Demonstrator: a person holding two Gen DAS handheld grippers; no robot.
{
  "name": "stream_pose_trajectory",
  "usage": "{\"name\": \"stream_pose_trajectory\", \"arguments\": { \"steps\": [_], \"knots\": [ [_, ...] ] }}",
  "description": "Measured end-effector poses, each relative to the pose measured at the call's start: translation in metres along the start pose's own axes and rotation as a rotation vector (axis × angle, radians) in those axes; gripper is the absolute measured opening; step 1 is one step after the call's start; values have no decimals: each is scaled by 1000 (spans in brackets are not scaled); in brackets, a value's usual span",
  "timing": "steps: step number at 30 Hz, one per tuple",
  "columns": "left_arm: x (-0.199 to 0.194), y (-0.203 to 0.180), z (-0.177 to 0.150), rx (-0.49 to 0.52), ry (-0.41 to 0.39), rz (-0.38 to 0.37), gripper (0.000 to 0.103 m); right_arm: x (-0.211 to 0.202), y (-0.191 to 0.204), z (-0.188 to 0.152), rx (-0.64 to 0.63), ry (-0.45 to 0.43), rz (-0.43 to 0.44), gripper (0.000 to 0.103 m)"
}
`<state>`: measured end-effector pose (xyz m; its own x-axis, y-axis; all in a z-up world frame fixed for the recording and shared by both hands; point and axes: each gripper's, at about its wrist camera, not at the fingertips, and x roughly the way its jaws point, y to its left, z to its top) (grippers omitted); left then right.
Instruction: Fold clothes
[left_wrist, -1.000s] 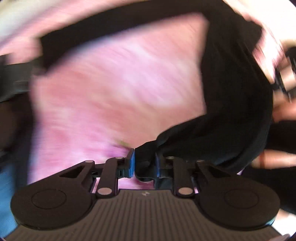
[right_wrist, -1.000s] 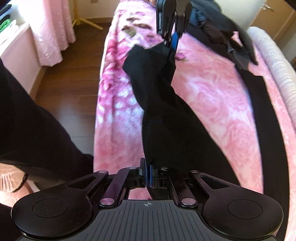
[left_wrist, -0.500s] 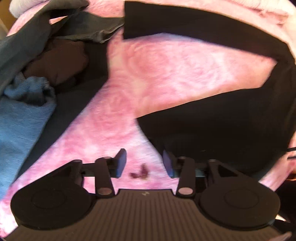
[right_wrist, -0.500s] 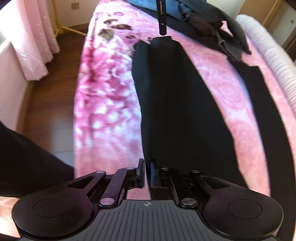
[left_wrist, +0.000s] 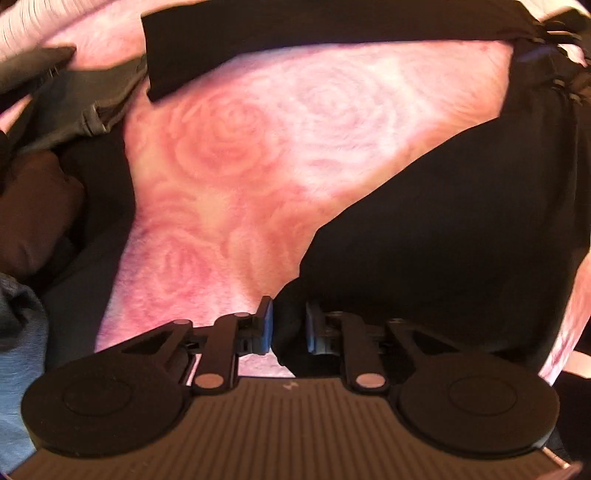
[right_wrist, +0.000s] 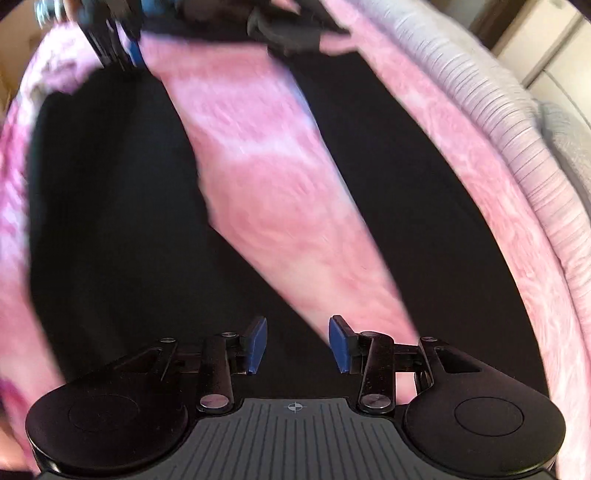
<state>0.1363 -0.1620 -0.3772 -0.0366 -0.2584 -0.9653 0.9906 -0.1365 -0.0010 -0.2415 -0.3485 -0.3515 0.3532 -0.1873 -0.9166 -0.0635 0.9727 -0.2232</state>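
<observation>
Black trousers (left_wrist: 443, 221) lie spread in a V on the pink rose blanket (left_wrist: 277, 129). My left gripper (left_wrist: 289, 326) has the hem of the near leg bunched between its jaws, which stand a little apart around the cloth. In the right wrist view the two black legs (right_wrist: 122, 206) run away from me with pink blanket (right_wrist: 280, 206) between them. My right gripper (right_wrist: 298, 345) is open and empty, low over the crotch of the trousers. The left gripper (right_wrist: 125, 51) shows blurred at the far end of the left leg.
A heap of other clothes lies at the left: a grey garment (left_wrist: 85, 99), a brown one (left_wrist: 33, 206) and blue denim (left_wrist: 18, 350). A ribbed white bed edge (right_wrist: 517, 147) runs along the right.
My right gripper has let go of the trousers and opened. My left gripper, open half a second ago, has moved onto the leg hem and closed in around it.
</observation>
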Motion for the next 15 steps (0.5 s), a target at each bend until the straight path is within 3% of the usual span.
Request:
{"name": "stream_pose_trajectory", "arguments": {
  "steps": [3, 5, 6, 7, 11, 15],
  "knots": [
    [-20, 7, -5, -75, -71, -7, 9, 29, -11, -2, -116, 74, 74, 43],
    [-28, 11, -5, -117, -106, -9, 10, 39, -14, -3, -129, 95, 123, 40],
    [-31, 12, -2, -127, -120, -6, 10, 41, -17, -3, -125, 102, 142, 29],
    [-33, 14, 0, -138, -133, -4, 10, 41, -20, -2, -118, 109, 159, 0],
    [-30, 31, 18, -196, -145, -8, 10, 32, -45, 3, -89, 66, 105, 0],
    [3, 42, 30, -205, -43, 10, 18, 40, -74, 6, 1, 30, 77, 0]
  ]
}}
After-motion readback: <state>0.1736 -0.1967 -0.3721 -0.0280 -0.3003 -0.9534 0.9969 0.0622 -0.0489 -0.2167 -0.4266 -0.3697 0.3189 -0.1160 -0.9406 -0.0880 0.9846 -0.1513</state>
